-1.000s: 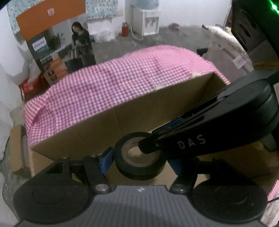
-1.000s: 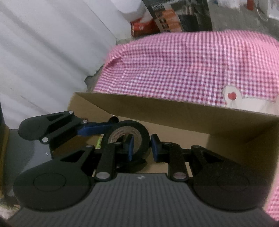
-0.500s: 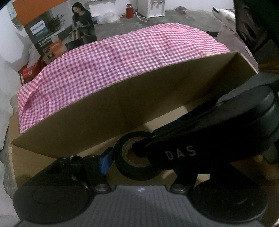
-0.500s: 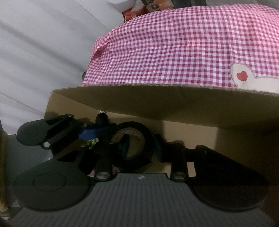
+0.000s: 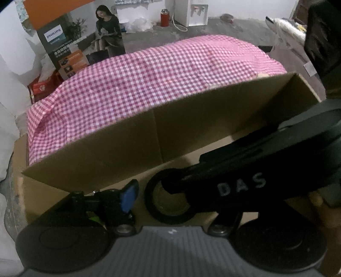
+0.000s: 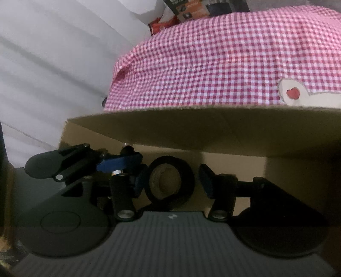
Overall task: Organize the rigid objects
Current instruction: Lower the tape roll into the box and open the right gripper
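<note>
A black tape roll [image 6: 170, 181] lies on the floor of an open cardboard box [image 6: 191, 132]. My right gripper [image 6: 173, 180] straddles it with its jaws opening. The left blue pad sits close to the roll's rim and the right pad stands clear of it. In the left wrist view the same tape roll [image 5: 170, 198] lies ahead of my left gripper [image 5: 172, 194], which is open. Its left blue finger [image 5: 127, 197] is apart from the roll. Its right finger is hidden under the right gripper's dark body, whose finger [image 5: 170, 185] reaches over the roll's hole.
The box's far wall [image 5: 149, 136] stands tall ahead of both grippers. Behind it is a table under a pink checked cloth [image 5: 159, 81]. A printed carton [image 5: 64, 49], a red flask [image 5: 164, 18] and a white appliance stand on the concrete floor beyond.
The right jaws were pinched on the roll's wall and have spread apart, letting the roll go. Both grippers have sunk into the box. The left jaws look unchanged.
</note>
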Demonstrator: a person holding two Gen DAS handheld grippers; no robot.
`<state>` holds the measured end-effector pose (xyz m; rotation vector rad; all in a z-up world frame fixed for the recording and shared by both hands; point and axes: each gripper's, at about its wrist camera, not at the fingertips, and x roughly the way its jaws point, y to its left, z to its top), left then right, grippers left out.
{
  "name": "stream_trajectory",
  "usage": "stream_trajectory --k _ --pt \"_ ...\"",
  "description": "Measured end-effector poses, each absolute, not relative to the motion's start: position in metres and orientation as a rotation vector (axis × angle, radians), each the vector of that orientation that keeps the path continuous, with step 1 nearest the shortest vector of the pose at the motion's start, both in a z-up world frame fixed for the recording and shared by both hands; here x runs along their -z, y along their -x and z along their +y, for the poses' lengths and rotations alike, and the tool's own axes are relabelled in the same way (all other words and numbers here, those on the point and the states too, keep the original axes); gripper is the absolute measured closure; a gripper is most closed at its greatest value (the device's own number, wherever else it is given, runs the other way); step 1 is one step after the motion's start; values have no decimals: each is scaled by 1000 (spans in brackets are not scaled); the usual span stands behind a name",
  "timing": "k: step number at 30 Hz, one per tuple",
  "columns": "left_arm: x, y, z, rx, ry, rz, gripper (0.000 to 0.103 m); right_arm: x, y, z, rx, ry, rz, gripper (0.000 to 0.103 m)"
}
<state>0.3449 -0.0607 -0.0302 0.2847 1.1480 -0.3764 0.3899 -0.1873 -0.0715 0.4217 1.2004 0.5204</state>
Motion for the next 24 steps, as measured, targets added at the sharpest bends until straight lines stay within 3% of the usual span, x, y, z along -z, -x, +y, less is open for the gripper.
stream_trajectory --k 4,7,13,16,20,24 --pt "9 -335 -58 390 -256 1094 30 48 -377 -200 -514 -427 1135 44" --pt "-12 -324 -56 408 -241 1039 28 21 -360 -211 -498 -419 1037 34" --pt "-62 -290 -50 421 -206 907 14 -52 -295 -241 -498 -400 778 15" --pt "-93 -268 -46 436 -206 835 14 -87 -249 -255 -510 -393 647 1" --pt "-139 -226 -33 480 -153 723 3 -129 -183 -278 -527 -384 493 1" --pt "-170 -179 -19 516 -96 625 3 -156 -116 -298 -499 -336 352 1"
